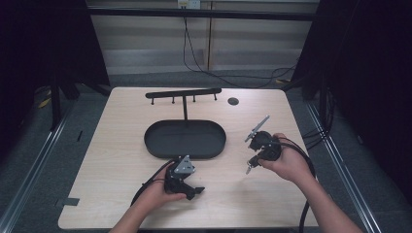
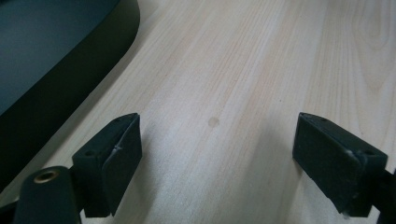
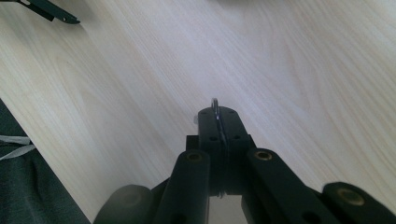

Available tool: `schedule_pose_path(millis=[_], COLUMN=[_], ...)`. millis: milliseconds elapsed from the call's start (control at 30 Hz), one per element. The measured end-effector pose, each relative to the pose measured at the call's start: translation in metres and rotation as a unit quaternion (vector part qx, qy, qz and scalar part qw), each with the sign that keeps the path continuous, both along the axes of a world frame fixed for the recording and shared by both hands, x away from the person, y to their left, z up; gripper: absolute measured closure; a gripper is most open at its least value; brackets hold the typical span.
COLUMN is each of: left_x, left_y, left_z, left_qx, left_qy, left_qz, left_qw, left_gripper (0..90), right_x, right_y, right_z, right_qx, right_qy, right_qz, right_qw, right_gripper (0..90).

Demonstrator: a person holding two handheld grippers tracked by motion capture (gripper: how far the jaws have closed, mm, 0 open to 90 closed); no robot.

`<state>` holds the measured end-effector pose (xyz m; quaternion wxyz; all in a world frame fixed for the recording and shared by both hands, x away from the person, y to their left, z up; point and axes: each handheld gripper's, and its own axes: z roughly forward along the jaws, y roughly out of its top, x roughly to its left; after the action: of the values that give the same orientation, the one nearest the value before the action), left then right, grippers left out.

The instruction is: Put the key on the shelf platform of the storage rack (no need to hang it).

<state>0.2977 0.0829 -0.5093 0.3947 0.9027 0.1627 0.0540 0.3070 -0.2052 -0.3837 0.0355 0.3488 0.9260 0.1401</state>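
Right now the right gripper (image 3: 219,116) is pinched tight on a thin metal ring (image 3: 215,103), maybe a key ring, though the blur makes it hard to tell, and holds it above the bare table (image 1: 126,145) to the right of the black tray (image 1: 184,139). The left gripper (image 2: 217,154) rests near the tray with its jaws wide and nothing in them. Next the ring probably has to go onto a peg of the black rack (image 1: 183,93) behind the tray, which calls for a careful lift and good aim.

A wooden counter (image 1: 121,145) lies mostly bare. A black oval tray (image 1: 185,139) sits mid-counter, a black hook rack (image 1: 183,93) rising behind it. Open wood stretches along the left and right sides and along the near edge between the two forearms.
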Motion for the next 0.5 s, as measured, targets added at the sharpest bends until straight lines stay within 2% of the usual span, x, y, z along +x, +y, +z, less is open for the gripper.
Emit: schedule_pose_path(millis=[500], left_x=[0.000], left_y=[0.000], left_z=[0.000], left_qx=[0.001], left_qy=[-0.001], left_qz=[-0.001], left_qw=[1.0000], left_gripper=[15.4], right_x=[0.009], right_y=[0.014], right_z=[0.008], right_qx=[-0.009], right_qy=[-0.002], right_qz=[0.011], right_qw=[0.9999], right_gripper=[89.6])
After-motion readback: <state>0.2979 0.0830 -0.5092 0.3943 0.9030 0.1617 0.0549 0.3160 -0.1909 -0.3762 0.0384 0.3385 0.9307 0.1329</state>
